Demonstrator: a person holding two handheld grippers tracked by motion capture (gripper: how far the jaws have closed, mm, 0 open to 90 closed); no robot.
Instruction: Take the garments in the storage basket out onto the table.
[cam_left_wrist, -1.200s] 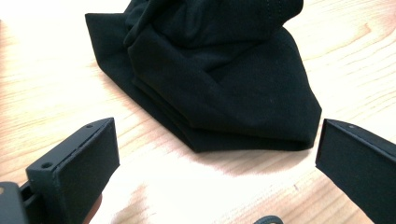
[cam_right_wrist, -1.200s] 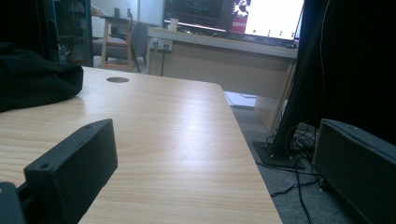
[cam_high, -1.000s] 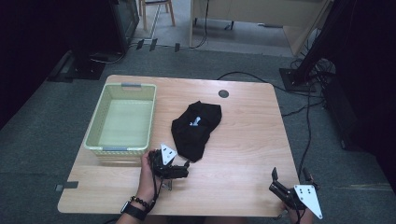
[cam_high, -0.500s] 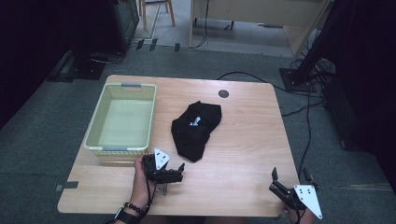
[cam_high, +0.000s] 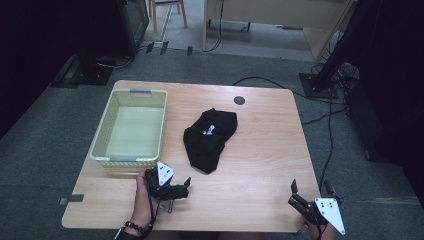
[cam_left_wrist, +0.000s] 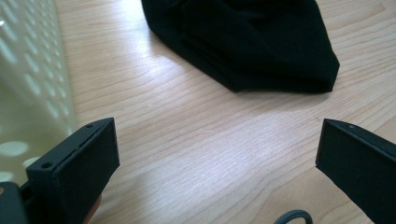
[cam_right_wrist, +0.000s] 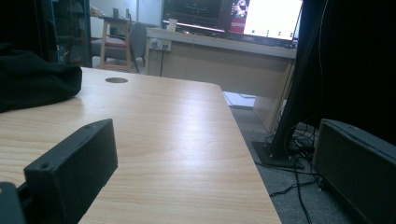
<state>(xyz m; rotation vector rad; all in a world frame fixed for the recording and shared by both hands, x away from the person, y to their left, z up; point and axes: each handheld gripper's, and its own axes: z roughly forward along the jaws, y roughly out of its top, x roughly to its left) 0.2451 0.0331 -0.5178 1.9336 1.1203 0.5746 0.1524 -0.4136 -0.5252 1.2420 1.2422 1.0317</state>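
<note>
Both the left gripper and right gripper hold blocky jaws wide open over the woodgrain tabletop, near a crumpled black cloth and a perforated plastic basket.

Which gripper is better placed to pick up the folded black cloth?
Left. The left gripper is open near the folded black cloth; the right gripper sits at the table's far corner.

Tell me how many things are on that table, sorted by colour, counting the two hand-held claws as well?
Black cloth items: 1, the folded black garment
Pale green items: 1, the empty plastic basket
Black grippers: 2, the left gripper and the right gripper, both open with nothing in them
Total: 4
</note>
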